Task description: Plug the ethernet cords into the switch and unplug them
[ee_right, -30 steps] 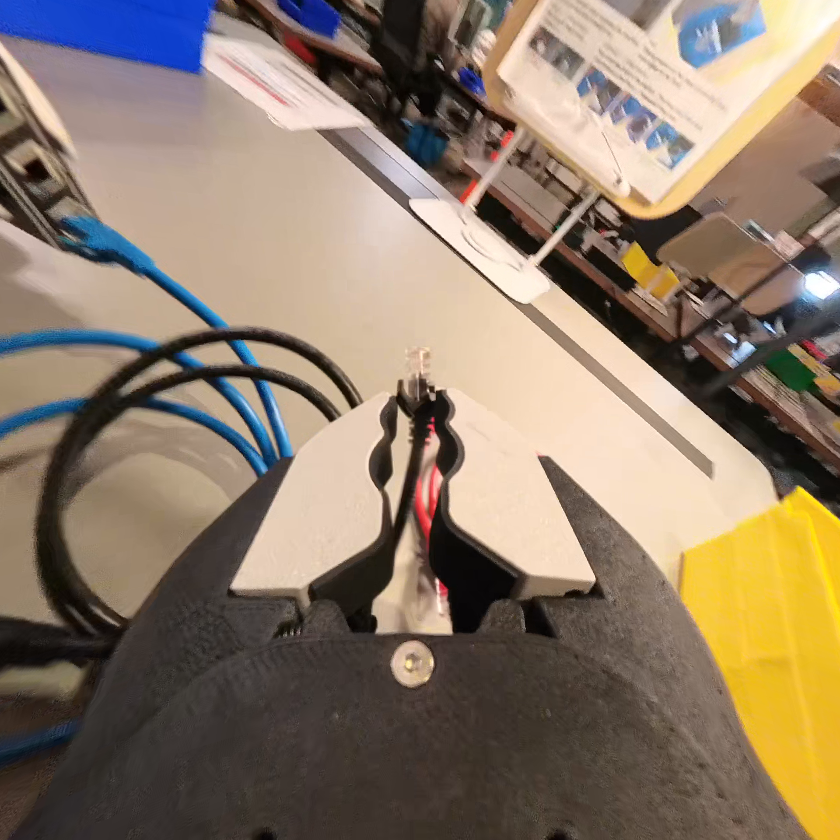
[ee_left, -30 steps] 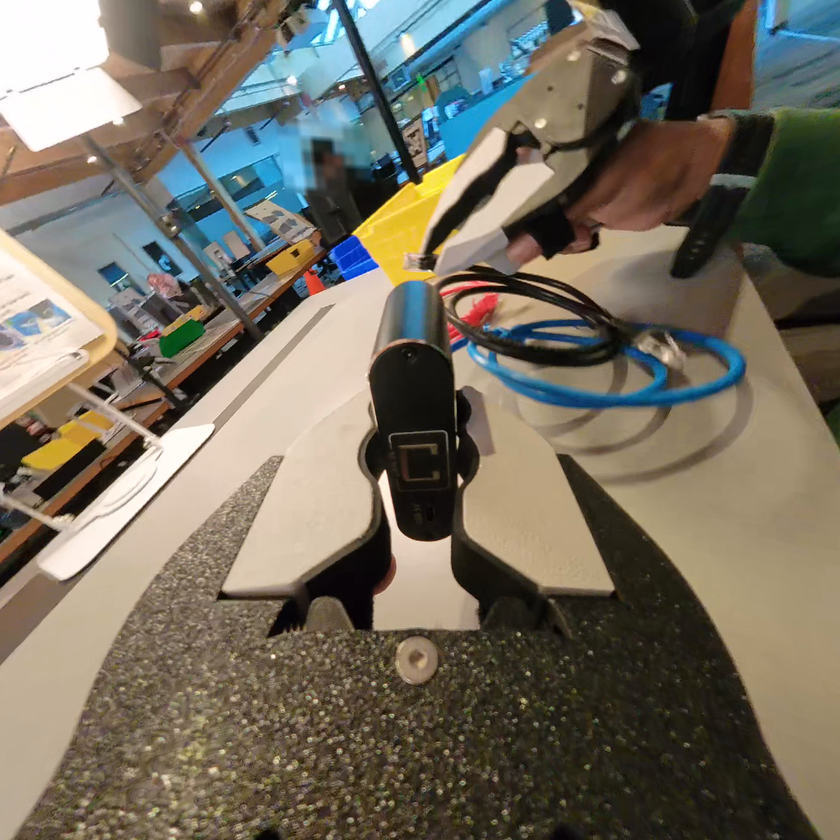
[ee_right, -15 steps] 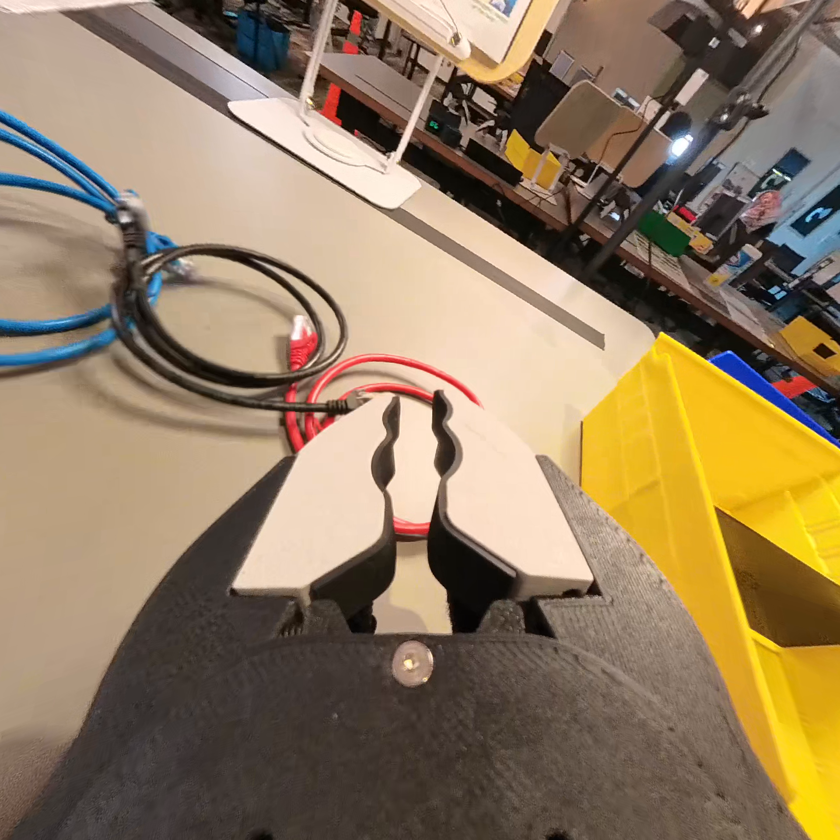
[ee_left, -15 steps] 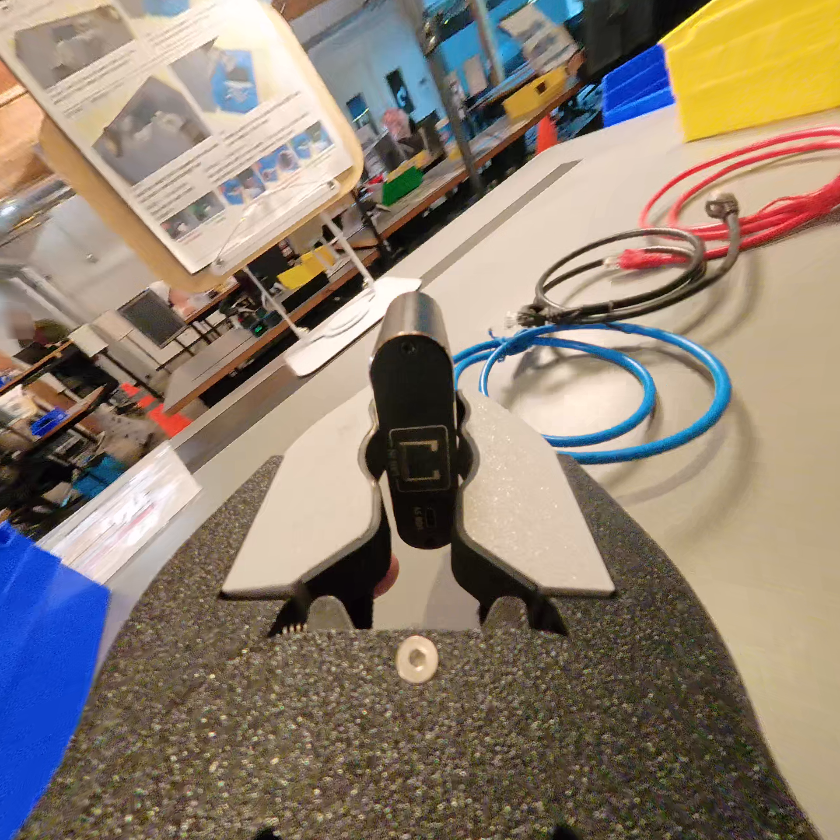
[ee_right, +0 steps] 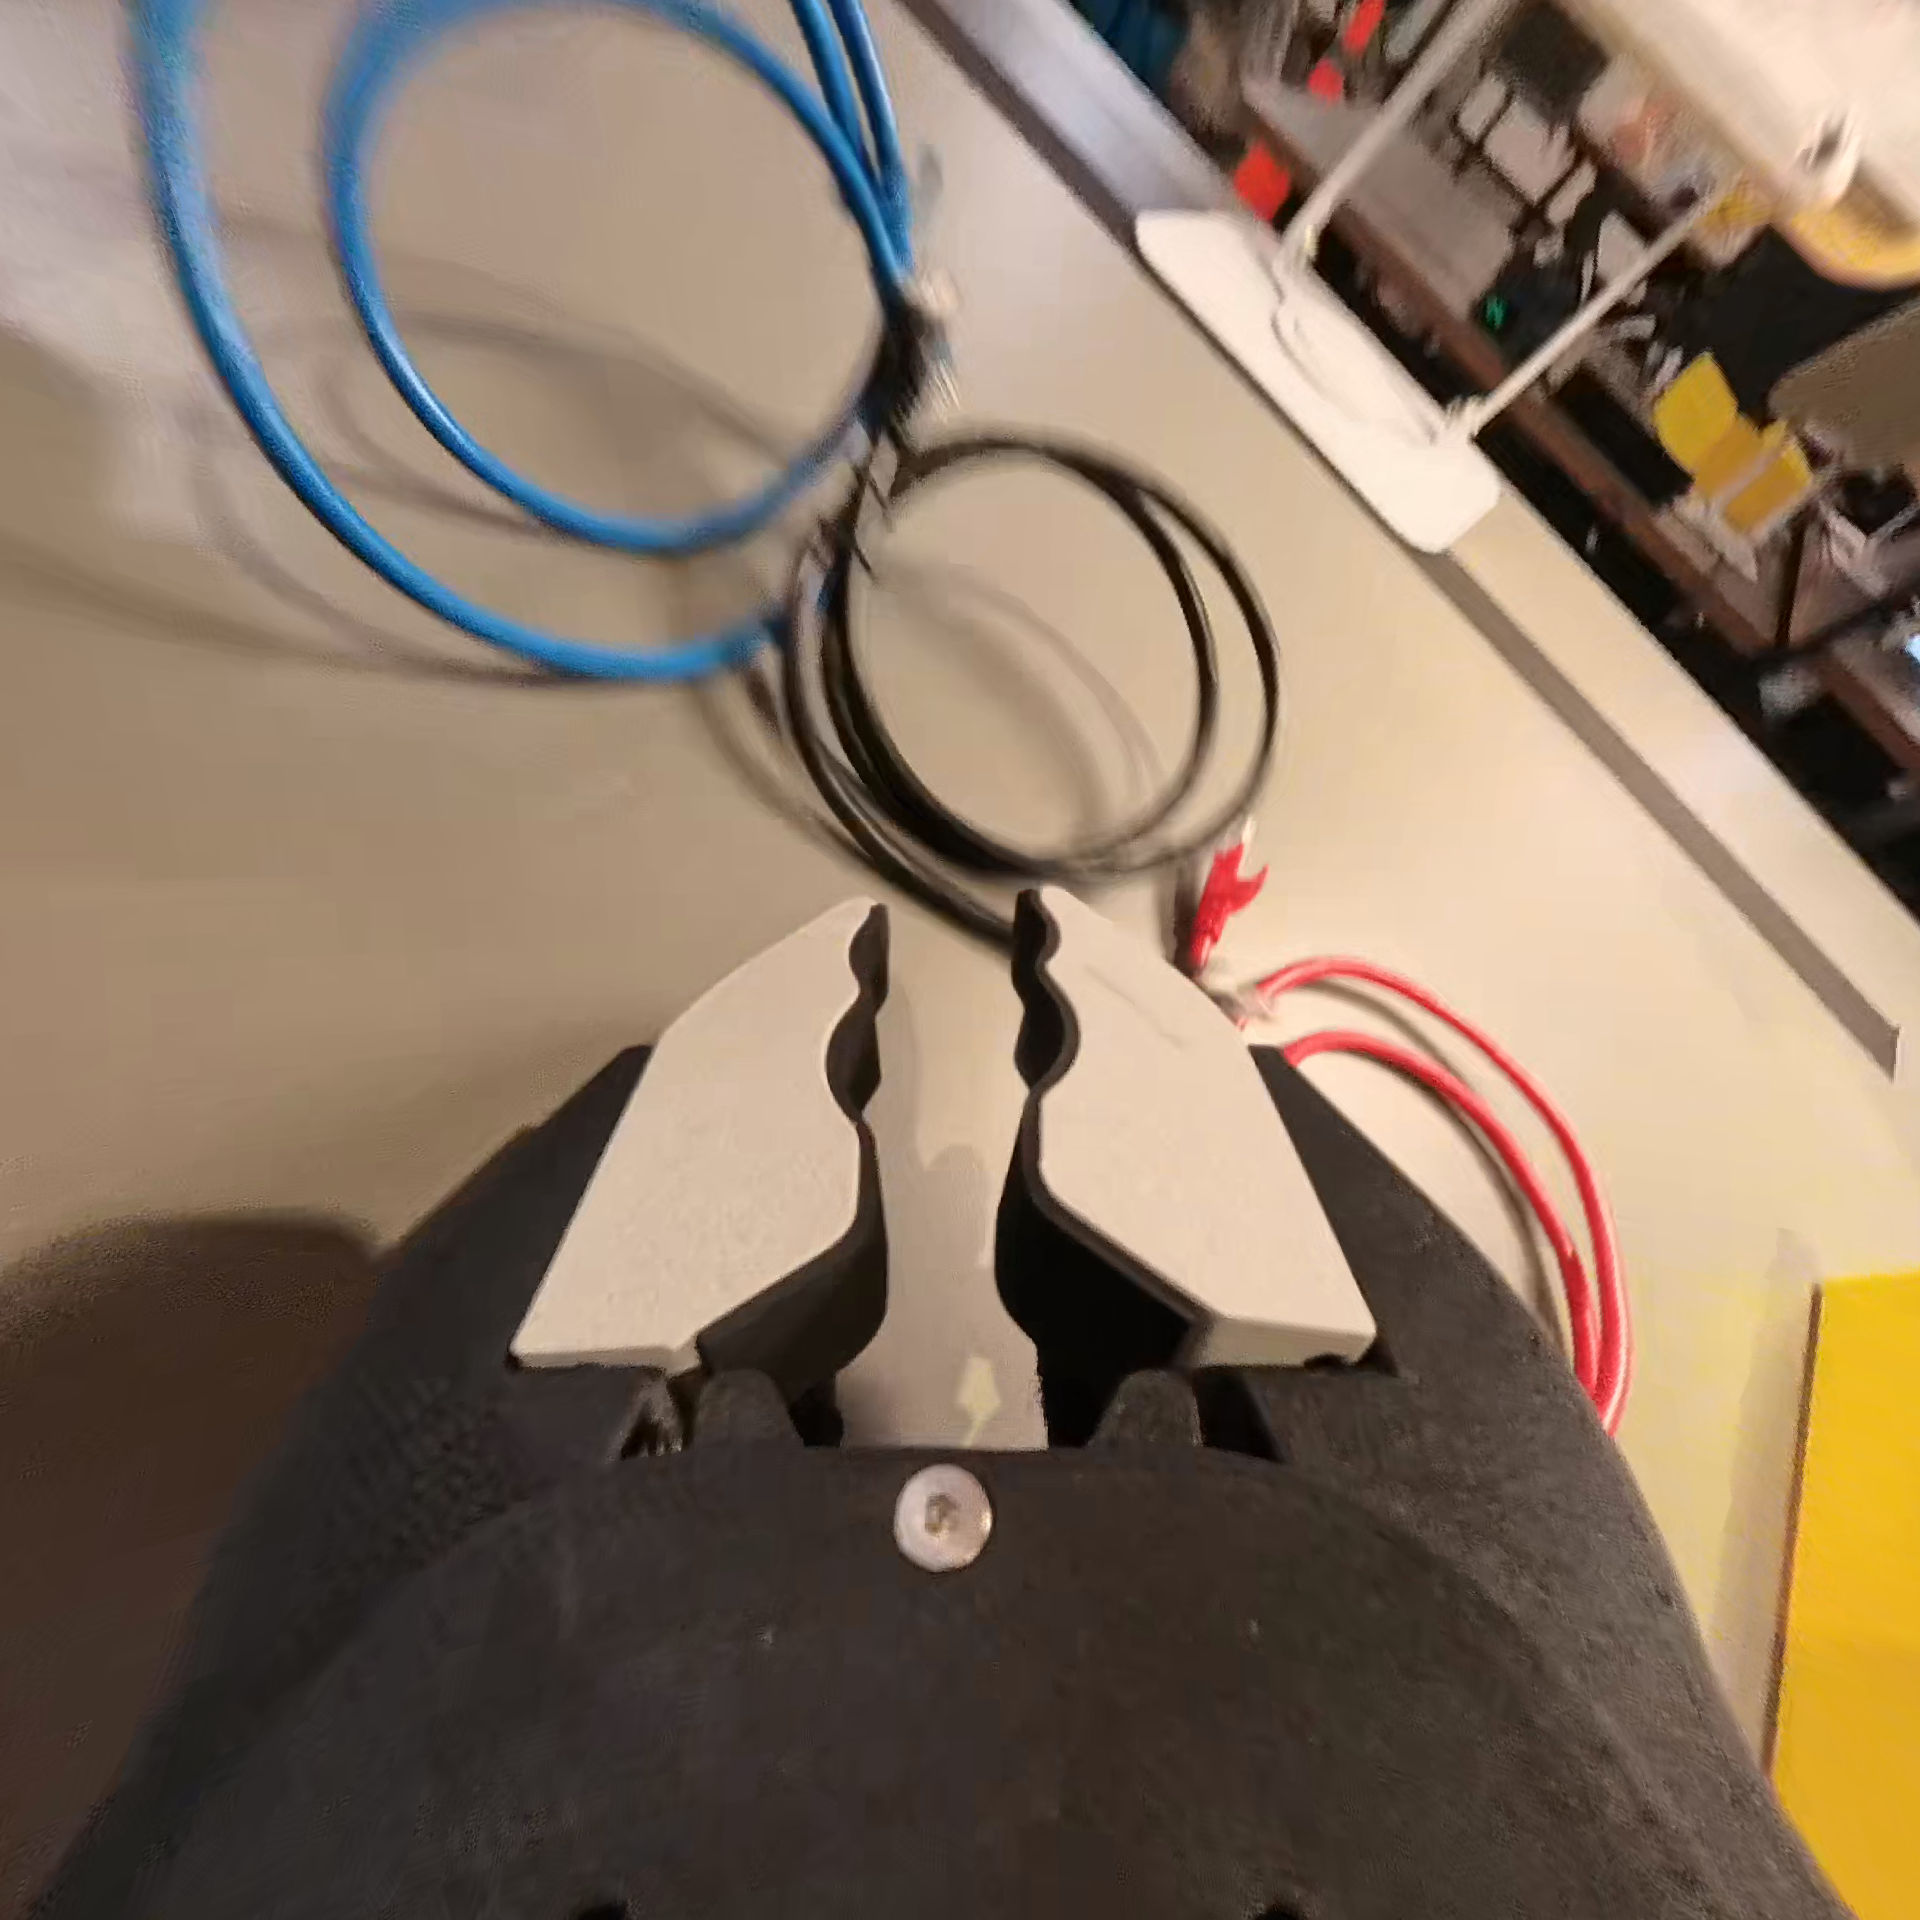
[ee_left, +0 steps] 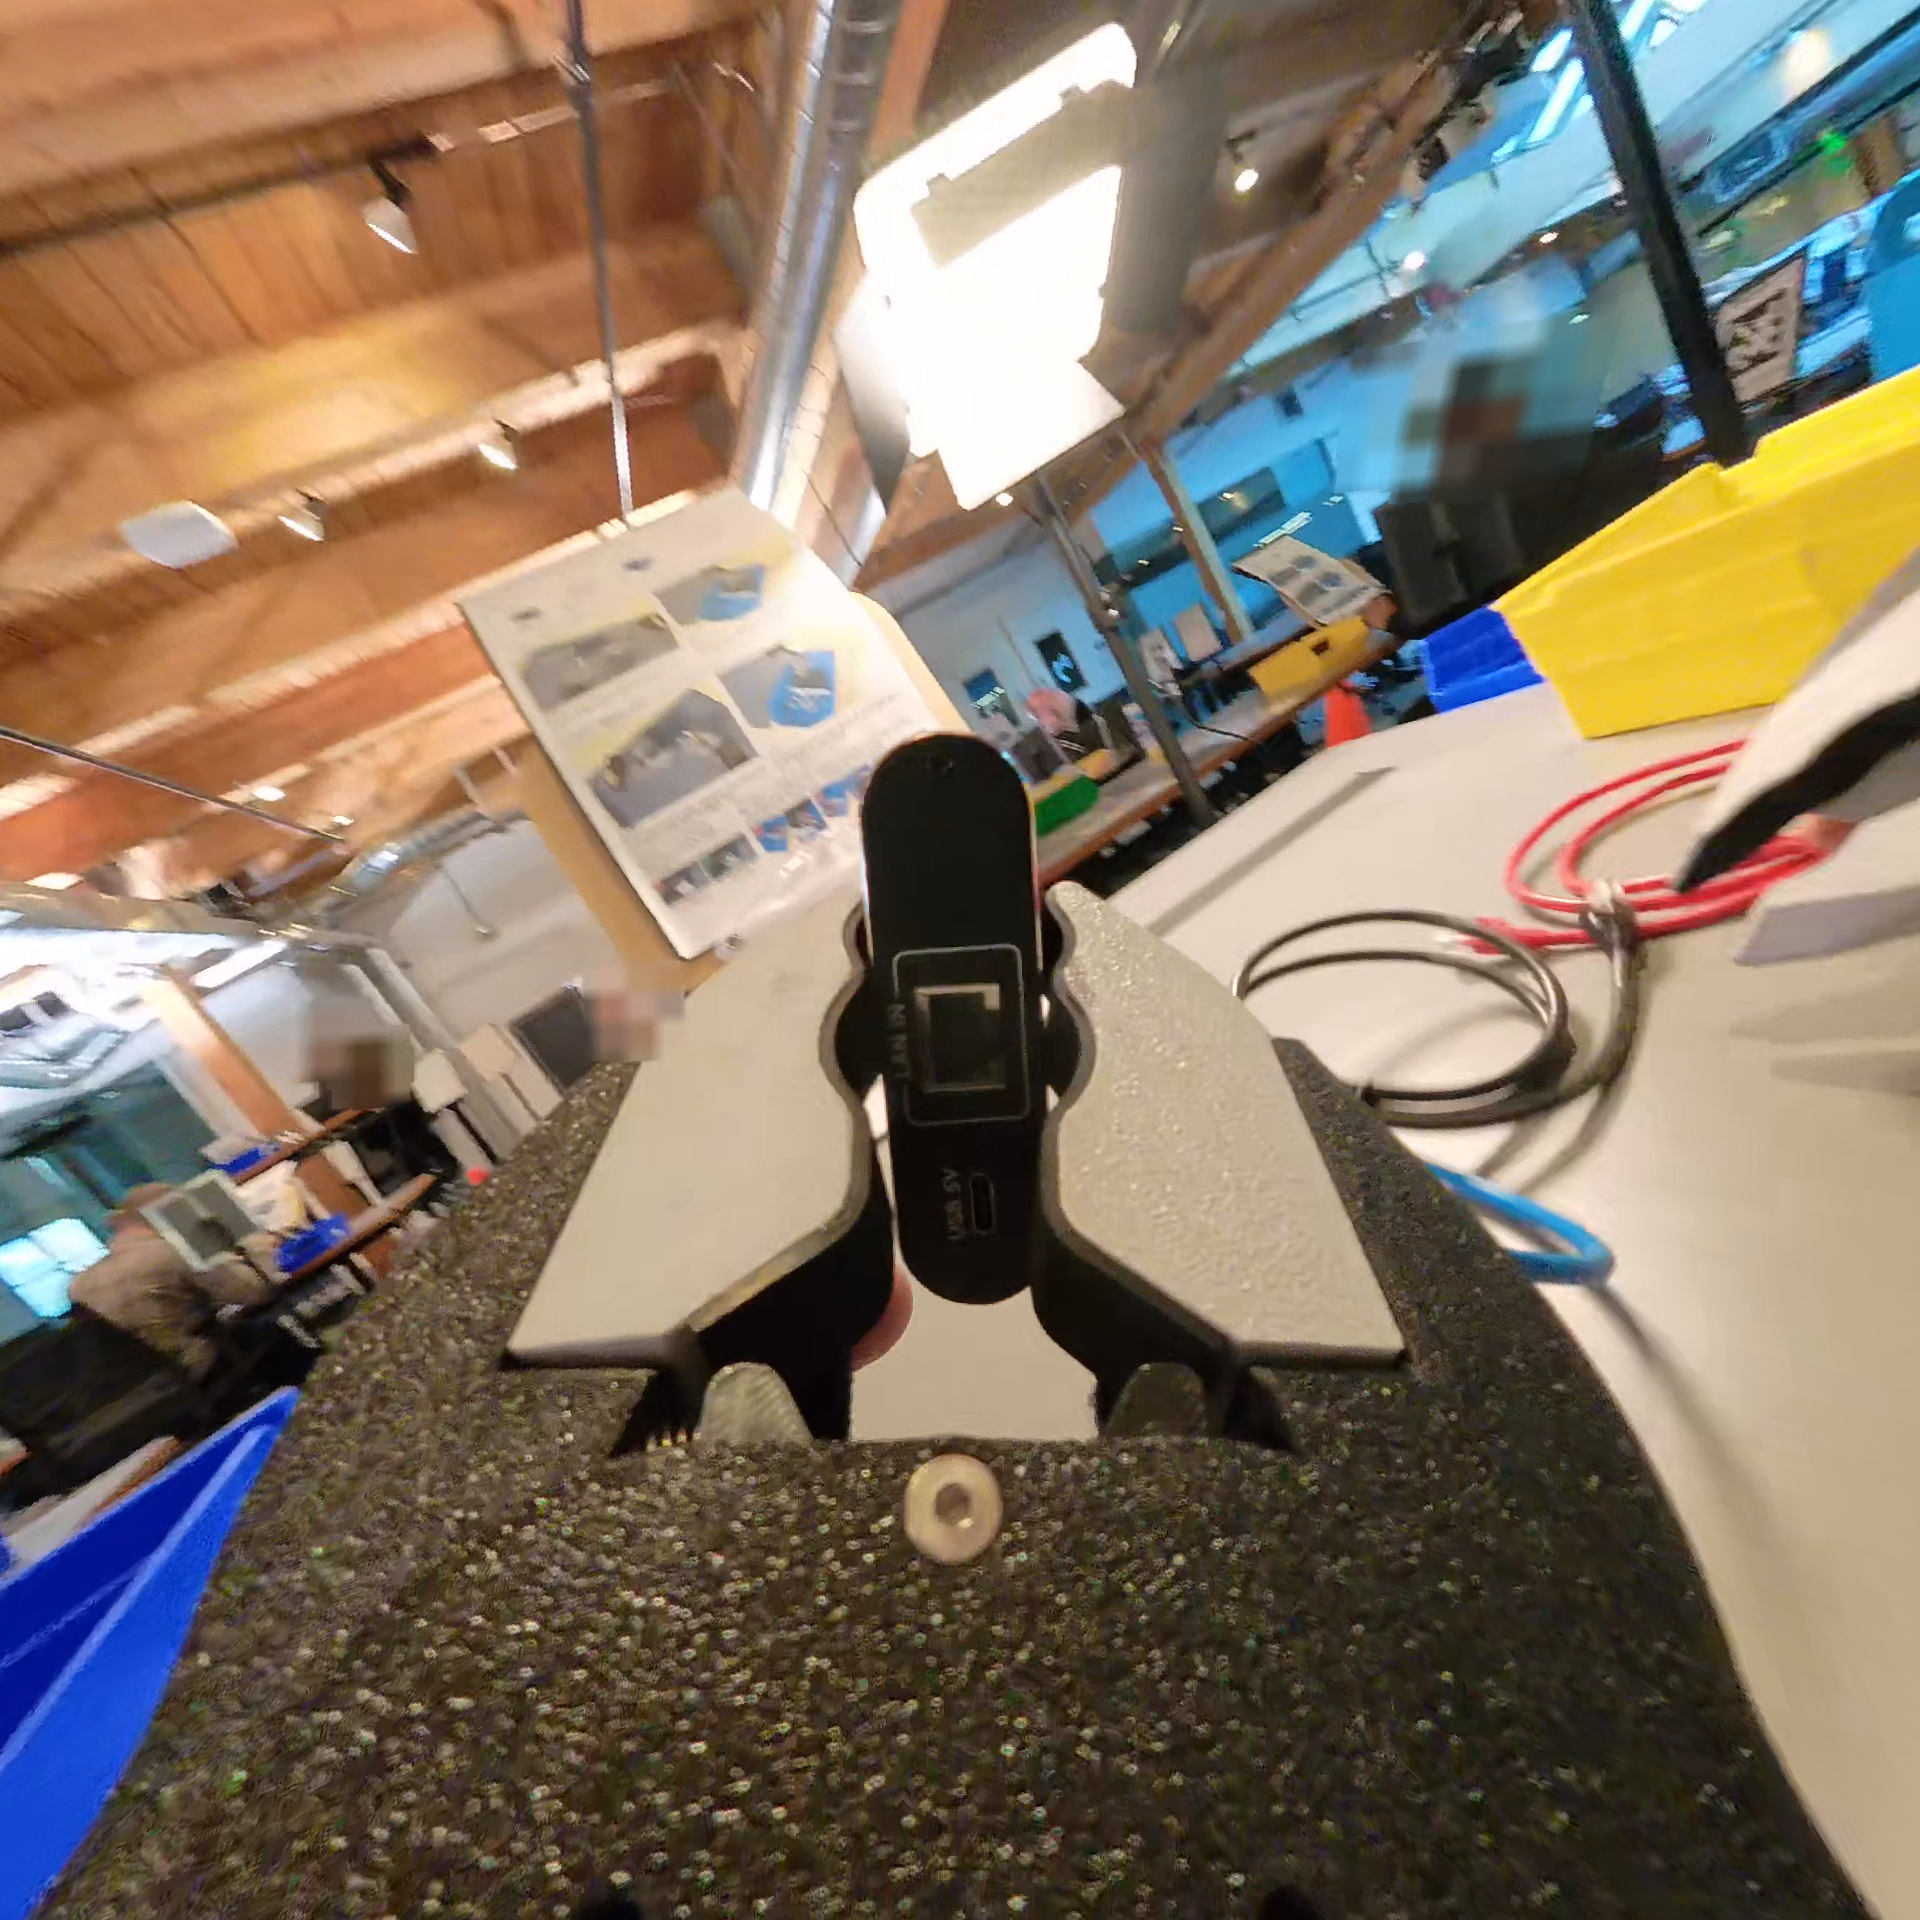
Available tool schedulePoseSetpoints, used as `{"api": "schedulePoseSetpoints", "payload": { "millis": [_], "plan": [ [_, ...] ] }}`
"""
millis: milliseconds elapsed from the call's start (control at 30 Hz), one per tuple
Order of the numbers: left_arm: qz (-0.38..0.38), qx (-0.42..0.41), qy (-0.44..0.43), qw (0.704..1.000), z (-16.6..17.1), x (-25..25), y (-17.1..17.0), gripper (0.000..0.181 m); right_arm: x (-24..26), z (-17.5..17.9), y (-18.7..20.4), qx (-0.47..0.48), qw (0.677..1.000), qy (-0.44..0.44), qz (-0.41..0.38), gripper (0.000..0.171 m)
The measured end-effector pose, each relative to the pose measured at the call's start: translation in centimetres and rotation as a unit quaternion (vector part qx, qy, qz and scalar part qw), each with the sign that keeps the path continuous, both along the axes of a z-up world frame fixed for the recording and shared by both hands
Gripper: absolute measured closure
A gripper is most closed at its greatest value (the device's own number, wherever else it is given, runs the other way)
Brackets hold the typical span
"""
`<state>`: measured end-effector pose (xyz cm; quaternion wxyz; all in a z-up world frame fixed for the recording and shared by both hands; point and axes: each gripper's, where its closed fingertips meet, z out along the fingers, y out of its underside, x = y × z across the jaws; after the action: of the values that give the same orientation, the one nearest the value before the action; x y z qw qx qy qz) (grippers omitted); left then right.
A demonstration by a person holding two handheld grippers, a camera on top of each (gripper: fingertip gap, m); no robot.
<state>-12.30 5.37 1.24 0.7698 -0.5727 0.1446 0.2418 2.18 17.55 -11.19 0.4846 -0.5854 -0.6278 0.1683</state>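
My left gripper [ee_left: 954,925] is shut on the black switch [ee_left: 951,997], held upright above the table with its end port facing the camera. No cord is in that port. My right gripper [ee_right: 951,914] is open and empty, pointing down at the table just short of the black cord [ee_right: 1039,665]. The blue cord [ee_right: 499,416] lies coiled to the far left of it and the red cord [ee_right: 1558,1143] to its right. In the left wrist view the black cord [ee_left: 1455,1029], red cord [ee_left: 1621,873] and blue cord [ee_left: 1538,1236] lie on the table to the right, with the right gripper's fingers [ee_left: 1849,790] over the red cord.
A yellow bin [ee_left: 1714,613] and a blue bin [ee_left: 1475,665] stand at the table's far right; the yellow bin [ee_right: 1849,1610] is close to my right gripper. A poster on a white stand [ee_left: 717,707] is beyond the table's far edge. A blue bin [ee_left: 94,1621] is at lower left. The grippers' ends are close to 25 centimetres from one another.
My right gripper let go of the black cord's plug, opened, and swung down toward the coiled cords. My left gripper, still holding the switch, has tilted upward toward the ceiling.
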Motion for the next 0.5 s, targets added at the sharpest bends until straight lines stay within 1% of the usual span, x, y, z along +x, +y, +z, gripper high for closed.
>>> {"api": "schedulePoseSetpoints", "payload": {
  "millis": [100,167,300,400,500],
  "plan": [
    [0.017,0.034,0.014,0.999,1.0,-0.1,-0.8,0.153,0.4,-1.0,1.2,0.008,0.999,-0.027,-0.033,0.147],
    [0.005,0.050,0.012,0.999,1.5,0.1,-1.2,0.154,0.1,-0.8,0.8,0.007,1.000,-0.021,-0.022,0.147],
    [-0.054,0.067,0.019,0.996,2.0,2.0,-1.7,0.154,-1.7,1.0,-2.3,0.001,0.998,0.031,0.055,0.144],
    [-0.110,0.081,0.012,0.991,2.4,3.7,-2.1,0.154,-3.5,2.1,-4.8,0.007,0.993,0.047,0.109,0.142],
    [-0.172,0.089,-0.018,0.981,2.7,4.6,-2.7,0.154,-5.6,2.4,-5.4,0.027,0.992,0.036,0.118,0.140]
  ]
}}
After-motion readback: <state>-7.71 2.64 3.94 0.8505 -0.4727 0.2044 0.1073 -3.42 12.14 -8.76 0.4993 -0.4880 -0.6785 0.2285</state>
